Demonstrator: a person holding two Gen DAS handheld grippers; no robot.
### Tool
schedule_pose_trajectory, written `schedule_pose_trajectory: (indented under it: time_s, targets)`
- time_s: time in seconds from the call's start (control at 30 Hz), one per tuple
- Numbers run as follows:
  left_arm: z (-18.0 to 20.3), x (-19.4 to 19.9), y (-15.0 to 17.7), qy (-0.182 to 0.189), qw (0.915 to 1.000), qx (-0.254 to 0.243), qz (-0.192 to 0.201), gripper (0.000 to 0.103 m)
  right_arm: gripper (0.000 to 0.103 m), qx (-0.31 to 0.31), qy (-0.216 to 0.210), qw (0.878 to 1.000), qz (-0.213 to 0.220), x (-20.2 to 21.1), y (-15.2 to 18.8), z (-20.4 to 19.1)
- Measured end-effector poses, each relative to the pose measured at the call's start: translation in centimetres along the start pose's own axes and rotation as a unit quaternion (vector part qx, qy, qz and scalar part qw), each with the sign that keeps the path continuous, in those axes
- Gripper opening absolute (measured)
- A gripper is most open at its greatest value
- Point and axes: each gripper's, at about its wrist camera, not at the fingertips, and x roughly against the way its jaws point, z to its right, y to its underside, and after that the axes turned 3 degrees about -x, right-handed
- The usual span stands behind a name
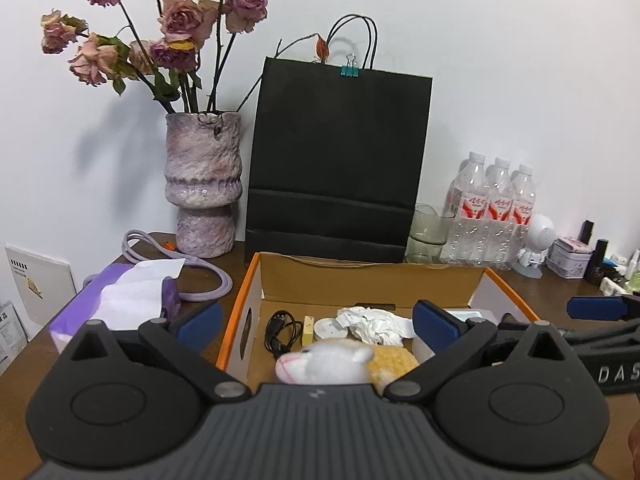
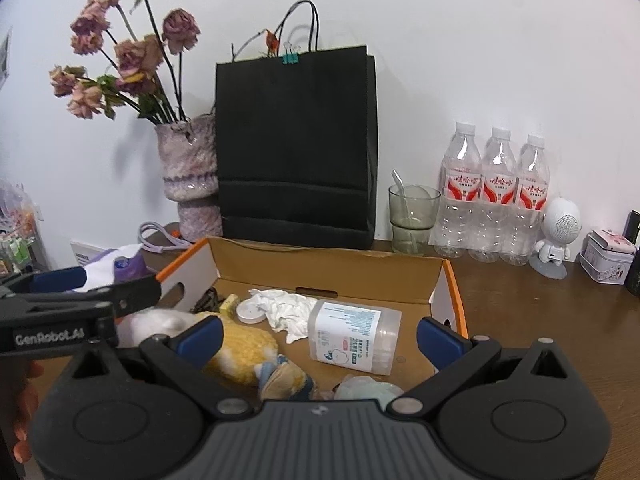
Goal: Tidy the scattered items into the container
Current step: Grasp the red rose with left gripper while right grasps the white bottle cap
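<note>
Both grippers spread wide, holding nothing: left gripper [image 1: 318,322] and right gripper [image 2: 320,334] poised over the near edge of the cardboard box [image 2: 332,268] on the wooden table [image 2: 540,320]. Inside the box: plush toy [image 2: 240,344] at the near left, crumpled tissue [image 2: 286,308] and white round lid [image 2: 250,312] in the middle, black cable [image 1: 282,332] toward the far left, clear plastic tub [image 2: 354,336] lying on its side to the right. Behind the box: black paper bag [image 2: 296,140], vase of dried roses [image 1: 204,184], three water bottles [image 2: 496,196], glass cup [image 2: 412,216].
</note>
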Motion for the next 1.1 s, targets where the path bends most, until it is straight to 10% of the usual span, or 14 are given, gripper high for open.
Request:
schedule_pose_trajectory:
  time_s: [0.47,1.1]
  targets:
    - [-4.5,4.8,3.6,-0.009,0.9993,-0.022,-0.031,0.103,0.103,0.025,0.027,0.999,-0.019,4.6,5.0,2.3]
    - [-5.1,0.5,8.8,-0.006,0.9927,-0.03,-0.117,0.103,0.1,-0.001,0.049,0.995,-0.082,-0.9,9.2,2.8]
